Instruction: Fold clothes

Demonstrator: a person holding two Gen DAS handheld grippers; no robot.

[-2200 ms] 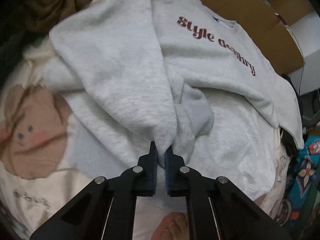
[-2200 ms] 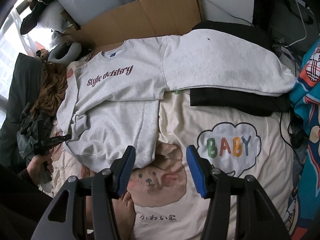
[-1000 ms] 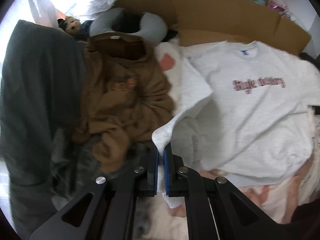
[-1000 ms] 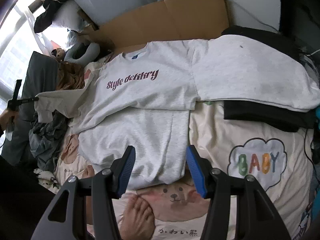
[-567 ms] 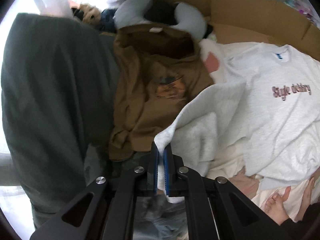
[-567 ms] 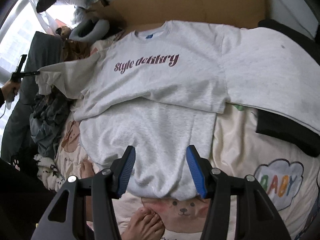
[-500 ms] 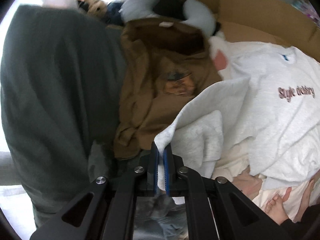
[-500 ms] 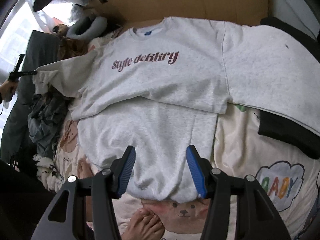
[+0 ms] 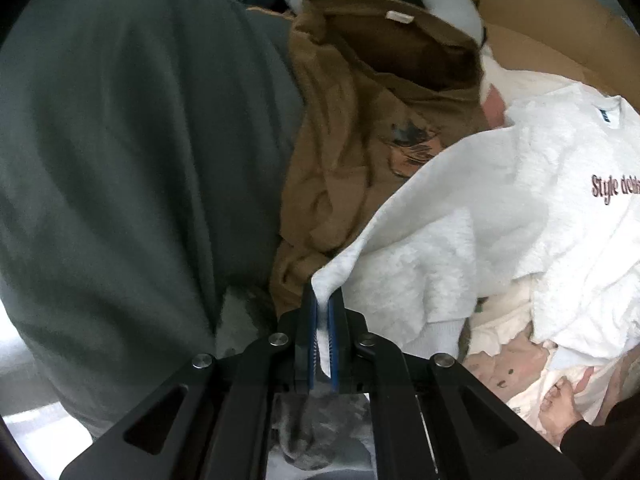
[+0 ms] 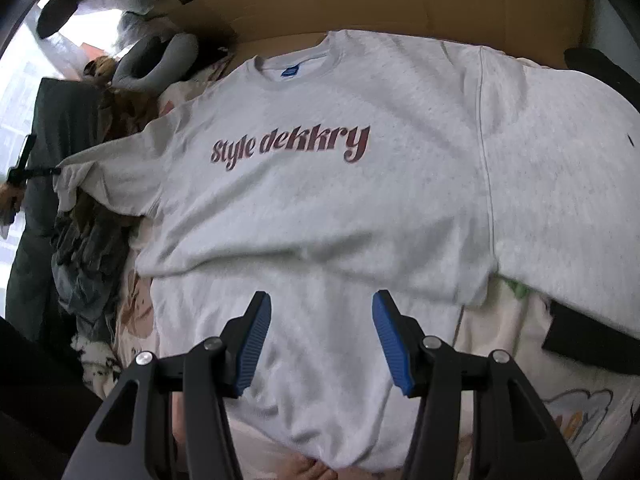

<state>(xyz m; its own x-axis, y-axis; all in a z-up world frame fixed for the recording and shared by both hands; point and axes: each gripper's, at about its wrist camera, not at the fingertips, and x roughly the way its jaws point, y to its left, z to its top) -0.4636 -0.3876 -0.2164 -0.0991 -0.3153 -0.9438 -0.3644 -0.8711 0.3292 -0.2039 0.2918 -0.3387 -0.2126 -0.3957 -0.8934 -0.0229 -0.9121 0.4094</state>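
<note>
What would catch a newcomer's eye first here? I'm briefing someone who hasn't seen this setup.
The light grey sweatshirt with dark red "Style dekkry" lettering, spread across the middle of the bed. Next, the left claw, shut on the sweatshirt's sleeve and holding it out over a brown garment at the bed's side. The right claw hangs open above the sweatshirt's lower part.

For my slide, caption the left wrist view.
Left gripper shut on the light grey sweatshirt's sleeve cuff, stretched over a brown garment beside dark green fabric.
</note>
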